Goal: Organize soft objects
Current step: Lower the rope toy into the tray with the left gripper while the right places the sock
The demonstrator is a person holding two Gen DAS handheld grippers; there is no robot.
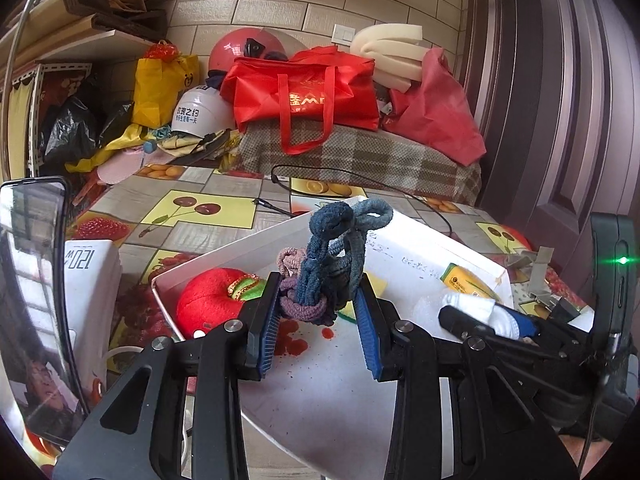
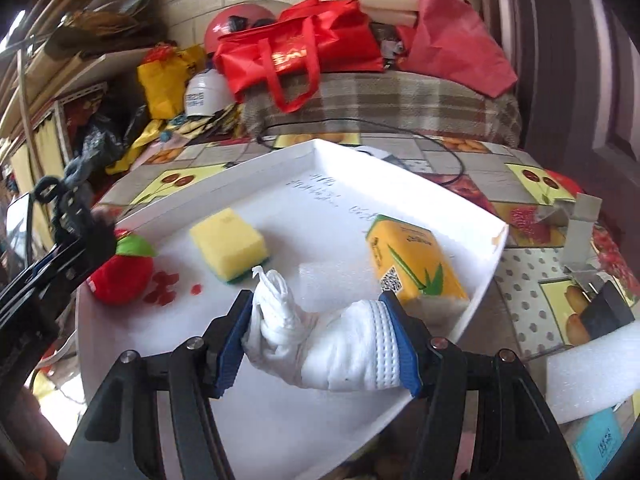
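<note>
Both our cams sat right behind their own fingers, looking forward and slightly down, close over the white tray (image 1: 404, 240). Our left view faced the tray's left part, with the plush apple (image 1: 208, 304) just ahead-left of its fingers. Our right view faced the tray (image 2: 400, 184) more centrally. We shared the tray, the apple (image 2: 124, 276), the yellow pack (image 2: 416, 260) and the red bag (image 2: 296, 48) beyond.

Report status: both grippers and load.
Left hand-held gripper clamps hair ties. Right hand-held gripper clamps white glove. Both over white tray.
</note>
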